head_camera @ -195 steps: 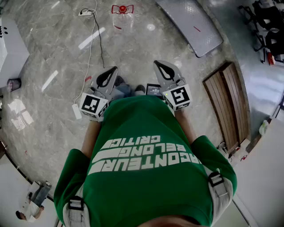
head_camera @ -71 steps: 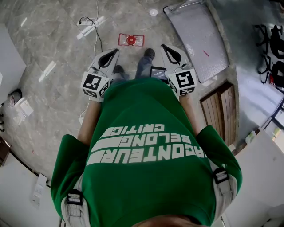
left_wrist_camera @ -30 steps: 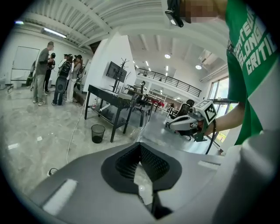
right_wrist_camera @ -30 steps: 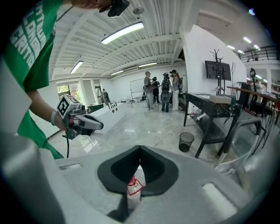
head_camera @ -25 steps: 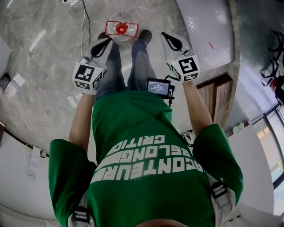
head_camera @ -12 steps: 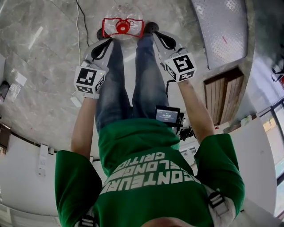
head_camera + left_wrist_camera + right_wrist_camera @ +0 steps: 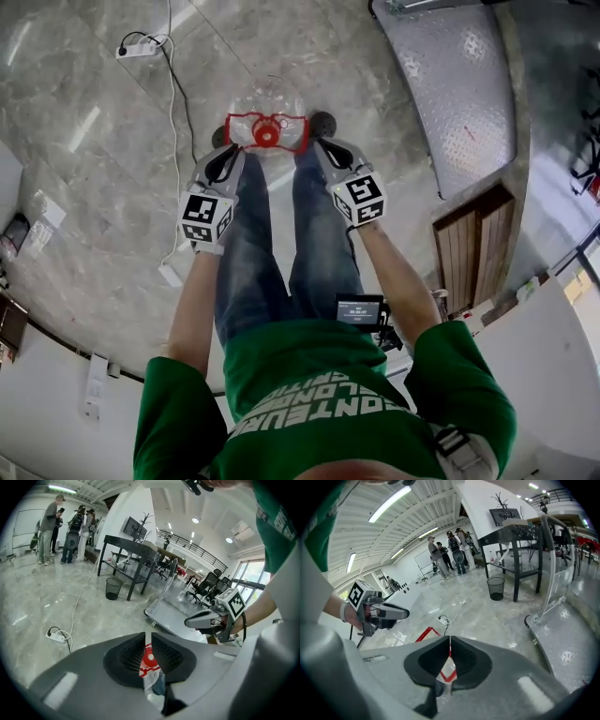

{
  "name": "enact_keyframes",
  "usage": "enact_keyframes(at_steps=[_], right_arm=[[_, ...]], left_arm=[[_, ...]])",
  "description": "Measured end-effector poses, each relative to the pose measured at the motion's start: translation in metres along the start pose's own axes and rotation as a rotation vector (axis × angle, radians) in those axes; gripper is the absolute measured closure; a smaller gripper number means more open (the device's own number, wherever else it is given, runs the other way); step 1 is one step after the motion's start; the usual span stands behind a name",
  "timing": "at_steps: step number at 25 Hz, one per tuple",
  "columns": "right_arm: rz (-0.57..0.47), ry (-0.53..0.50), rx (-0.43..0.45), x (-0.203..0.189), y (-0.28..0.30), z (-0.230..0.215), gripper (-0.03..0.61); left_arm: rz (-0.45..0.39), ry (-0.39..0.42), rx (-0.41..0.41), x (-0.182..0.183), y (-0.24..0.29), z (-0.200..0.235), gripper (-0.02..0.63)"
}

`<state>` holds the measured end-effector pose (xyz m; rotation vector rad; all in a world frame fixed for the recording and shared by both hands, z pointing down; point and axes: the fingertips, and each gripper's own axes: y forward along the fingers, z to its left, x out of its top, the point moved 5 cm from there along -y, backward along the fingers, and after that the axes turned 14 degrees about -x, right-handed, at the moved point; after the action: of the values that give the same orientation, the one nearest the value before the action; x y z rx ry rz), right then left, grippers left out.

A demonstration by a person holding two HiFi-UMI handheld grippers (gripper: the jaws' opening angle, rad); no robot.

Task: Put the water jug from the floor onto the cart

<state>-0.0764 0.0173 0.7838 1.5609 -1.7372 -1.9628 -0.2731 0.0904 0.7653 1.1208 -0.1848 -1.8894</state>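
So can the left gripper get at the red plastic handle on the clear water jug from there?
Probably yes. The left gripper sits right beside the red plastic handle with nothing in between; its jaws have just been opening and hold nothing yet.

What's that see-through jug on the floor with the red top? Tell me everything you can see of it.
The water jug is a rounded clear-plastic bottle standing upright on the grey stone-look floor, by the person's shoes. On top sits a red cap inside a red rectangular carry handle. The left gripper, jaws just opened a little, and the right gripper, jaws shut, hang beside the handle's ends; neither grips it.
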Motion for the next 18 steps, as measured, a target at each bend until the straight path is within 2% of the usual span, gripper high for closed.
enact_keyframes(at_steps=[9,13,18], right_arm=[[0.117,0.018,-0.077,-0.028,0.050,0.002,0.436],[0.174,0.034,-0.109,-0.039,0.069,-0.002,0.370],[0.238,0.050,-0.117,-0.053,0.086,-0.001,0.355]], left_arm=[[0.102,-0.044,0.086,-0.027,0.026,0.050,0.475],[0.148,-0.074,0.114,-0.034,0.031,0.070,0.462],[0.196,-0.099,0.121,-0.044,0.033,0.088,0.448]])
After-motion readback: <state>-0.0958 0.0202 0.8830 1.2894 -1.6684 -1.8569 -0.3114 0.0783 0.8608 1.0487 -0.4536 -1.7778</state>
